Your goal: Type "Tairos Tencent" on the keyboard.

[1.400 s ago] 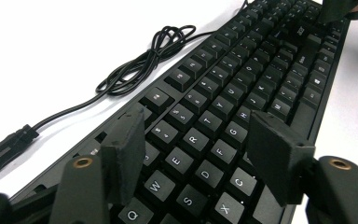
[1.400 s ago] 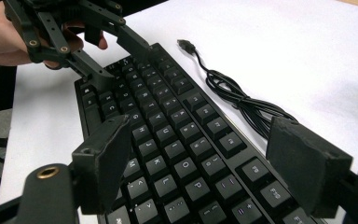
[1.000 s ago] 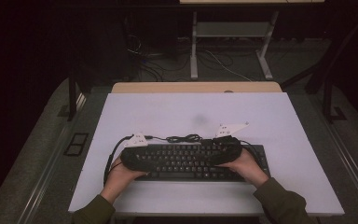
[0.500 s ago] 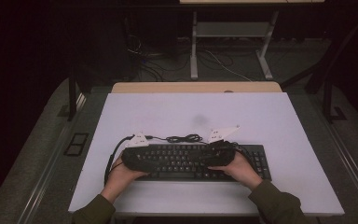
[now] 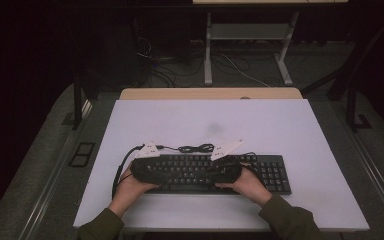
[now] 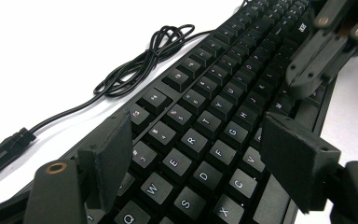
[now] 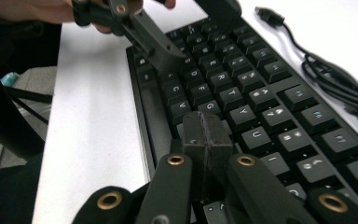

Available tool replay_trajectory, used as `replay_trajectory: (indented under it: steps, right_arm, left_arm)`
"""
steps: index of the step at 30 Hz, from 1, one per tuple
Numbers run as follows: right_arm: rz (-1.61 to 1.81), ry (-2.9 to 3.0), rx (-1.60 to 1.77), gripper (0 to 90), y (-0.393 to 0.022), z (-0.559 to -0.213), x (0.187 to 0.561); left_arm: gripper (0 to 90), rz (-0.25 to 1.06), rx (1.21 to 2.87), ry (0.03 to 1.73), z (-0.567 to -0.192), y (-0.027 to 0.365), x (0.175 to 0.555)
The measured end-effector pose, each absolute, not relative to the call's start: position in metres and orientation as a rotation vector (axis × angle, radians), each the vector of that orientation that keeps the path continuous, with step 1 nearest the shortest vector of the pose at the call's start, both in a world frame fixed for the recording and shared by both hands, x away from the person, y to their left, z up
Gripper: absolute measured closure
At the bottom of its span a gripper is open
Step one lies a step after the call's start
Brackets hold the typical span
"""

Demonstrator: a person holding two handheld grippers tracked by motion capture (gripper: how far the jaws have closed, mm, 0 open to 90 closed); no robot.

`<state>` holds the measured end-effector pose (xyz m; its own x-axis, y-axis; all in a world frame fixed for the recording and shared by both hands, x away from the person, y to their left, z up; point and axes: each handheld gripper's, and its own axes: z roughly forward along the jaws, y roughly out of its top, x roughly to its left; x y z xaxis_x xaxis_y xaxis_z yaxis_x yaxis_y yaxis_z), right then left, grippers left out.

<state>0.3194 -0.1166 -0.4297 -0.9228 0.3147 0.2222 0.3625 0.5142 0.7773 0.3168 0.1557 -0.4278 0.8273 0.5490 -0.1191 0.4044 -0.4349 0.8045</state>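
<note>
Right tool [image 7: 204, 128] moved left along keyboard [image 5: 272, 170], now clenched empty, left tool [image 6: 205, 154] released over keys

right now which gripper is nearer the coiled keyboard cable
Left. The left gripper sits over the keyboard's letter end beside the coiled cable; the right gripper is mid-keyboard, slightly farther.

Table [image 5: 300, 125]: white top, under the camera.
Wooden board [image 5: 210, 93]: touching the table's far edge.
Metal stand [image 5: 247, 45]: on the floor beyond the table.
</note>
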Motion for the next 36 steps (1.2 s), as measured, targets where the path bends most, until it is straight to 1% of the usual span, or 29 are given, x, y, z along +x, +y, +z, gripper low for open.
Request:
replay_trajectory:
  steps: [8, 36]
  right_arm:
    - [-1.356, -2.717, -0.597, 89.1, -0.111, -0.437, 0.319]
    - [-1.324, -2.742, -0.596, 89.2, -0.103, -0.442, 0.317]
  left_arm:
    - [25.3, 0.195, 2.081, 0.702, -0.428, 0.155, 0.316]
    - [25.3, 0.197, 2.081, 0.696, -0.427, 0.155, 0.316]
